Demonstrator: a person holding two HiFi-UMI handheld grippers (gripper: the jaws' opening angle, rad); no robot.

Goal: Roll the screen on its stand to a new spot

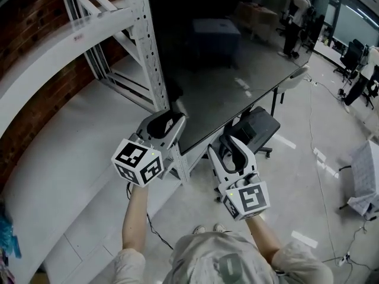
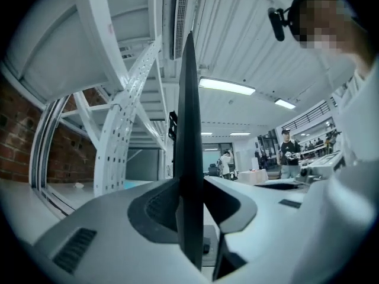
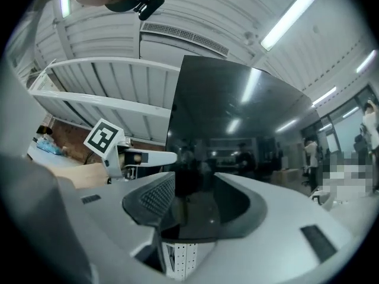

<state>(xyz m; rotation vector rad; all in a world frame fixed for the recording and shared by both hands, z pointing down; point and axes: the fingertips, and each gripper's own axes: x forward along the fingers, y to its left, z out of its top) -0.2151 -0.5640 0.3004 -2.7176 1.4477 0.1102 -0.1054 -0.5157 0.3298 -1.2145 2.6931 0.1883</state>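
The big dark screen [image 1: 225,70] hangs on a white perforated stand post [image 1: 151,52]. My left gripper [image 1: 169,123] is at the screen's lower left corner, beside the post. In the left gripper view the screen [image 2: 189,129] shows edge-on between the jaws, and both dark pads lie against it, so my left gripper [image 2: 198,197] is shut on the screen's edge. My right gripper [image 1: 232,147] sits at the bottom edge, further right. Its jaws stand wide in the right gripper view, where the glossy screen face [image 3: 237,117] fills the gap of the gripper [image 3: 198,203], with nothing pinched.
A black office chair [image 1: 260,126] stands on the floor just beyond the screen's lower edge. A curved white frame [image 1: 53,58] and brick wall [image 1: 23,40] run along the left. A cable [image 1: 157,232] trails by my feet. People [image 1: 296,16] stand far back right.
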